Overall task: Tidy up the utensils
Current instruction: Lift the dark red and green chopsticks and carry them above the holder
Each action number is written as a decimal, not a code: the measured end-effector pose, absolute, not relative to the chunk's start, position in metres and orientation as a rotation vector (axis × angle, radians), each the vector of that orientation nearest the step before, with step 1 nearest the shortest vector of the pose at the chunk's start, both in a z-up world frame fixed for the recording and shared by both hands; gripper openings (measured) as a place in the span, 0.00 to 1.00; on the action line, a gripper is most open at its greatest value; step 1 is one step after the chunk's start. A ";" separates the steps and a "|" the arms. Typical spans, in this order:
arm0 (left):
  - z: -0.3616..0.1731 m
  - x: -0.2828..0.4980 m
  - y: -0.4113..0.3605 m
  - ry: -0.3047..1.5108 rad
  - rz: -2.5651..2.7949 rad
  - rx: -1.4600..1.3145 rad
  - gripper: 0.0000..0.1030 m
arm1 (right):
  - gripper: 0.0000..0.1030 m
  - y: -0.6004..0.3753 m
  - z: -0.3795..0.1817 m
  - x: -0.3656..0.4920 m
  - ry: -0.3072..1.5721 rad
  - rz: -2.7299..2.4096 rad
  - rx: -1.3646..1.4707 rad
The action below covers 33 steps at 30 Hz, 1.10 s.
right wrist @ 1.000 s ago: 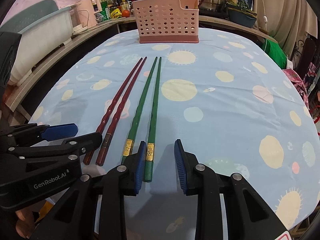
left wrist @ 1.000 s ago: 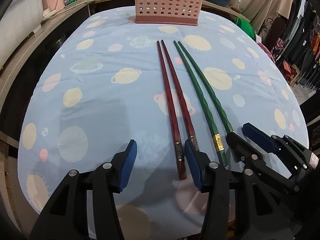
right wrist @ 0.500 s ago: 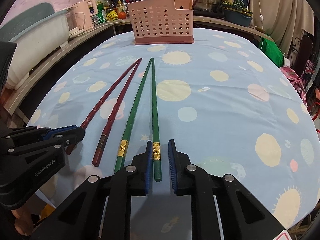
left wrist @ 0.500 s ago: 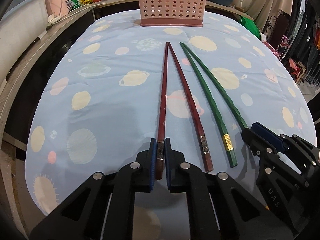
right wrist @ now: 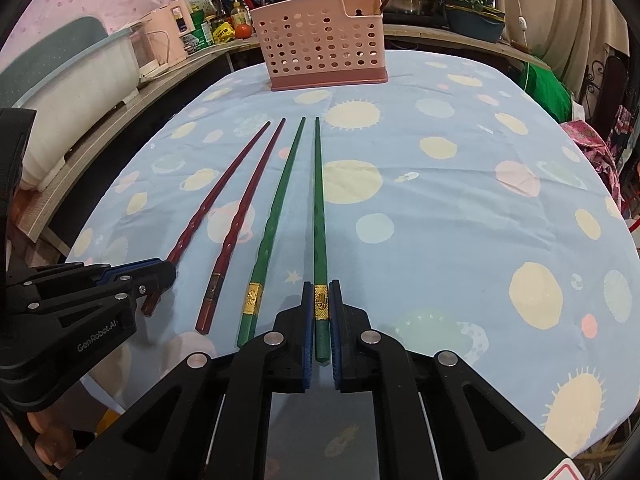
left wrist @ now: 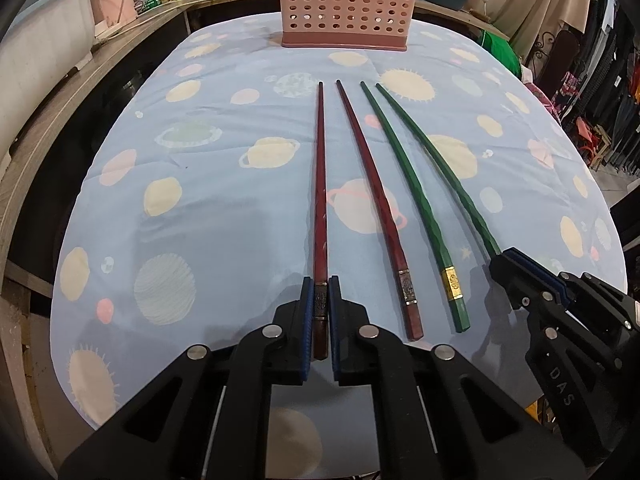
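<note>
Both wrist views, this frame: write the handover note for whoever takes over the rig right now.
Left claw: shut on the outer dark red wooden chopstick, at its banded end.
Right claw: shut on the outer green wooden chopstick, at its gold band.
The other red chopstick and other green chopstick lie on the planet-print tablecloth.
Pink perforated plastic utensil basket stands at the far edge.
Done: both grasps. Left: all four chopsticks into the basket.

Both grippers, the left gripper (left wrist: 321, 300) and right gripper (right wrist: 321, 304), are matte black plastic with ribbed blue pads (left wrist: 307, 312) lining the fingers. Silver screw heads (left wrist: 271, 331) dot each arm behind the pads. White "GenRobot.AI" lettering (right wrist: 97, 336) marks the left one's side.
</note>
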<state>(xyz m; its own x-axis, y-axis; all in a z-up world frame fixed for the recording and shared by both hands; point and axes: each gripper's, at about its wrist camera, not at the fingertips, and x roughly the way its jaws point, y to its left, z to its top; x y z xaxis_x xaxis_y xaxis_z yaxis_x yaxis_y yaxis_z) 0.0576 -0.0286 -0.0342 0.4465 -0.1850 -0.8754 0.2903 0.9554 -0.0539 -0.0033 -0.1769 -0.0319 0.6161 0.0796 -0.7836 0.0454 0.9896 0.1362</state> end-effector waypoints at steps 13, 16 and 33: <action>0.013 0.070 -0.024 1.013 -0.300 0.056 0.06 | 0.07 -0.203 0.028 0.012 0.775 -0.008 0.187; 0.032 0.077 -0.024 0.978 -0.299 0.043 0.06 | 0.07 -0.212 0.048 0.020 0.727 -0.016 0.191; 0.150 0.163 -0.025 0.745 -0.298 -0.049 0.06 | 0.07 -0.259 0.142 0.102 0.492 -0.021 0.301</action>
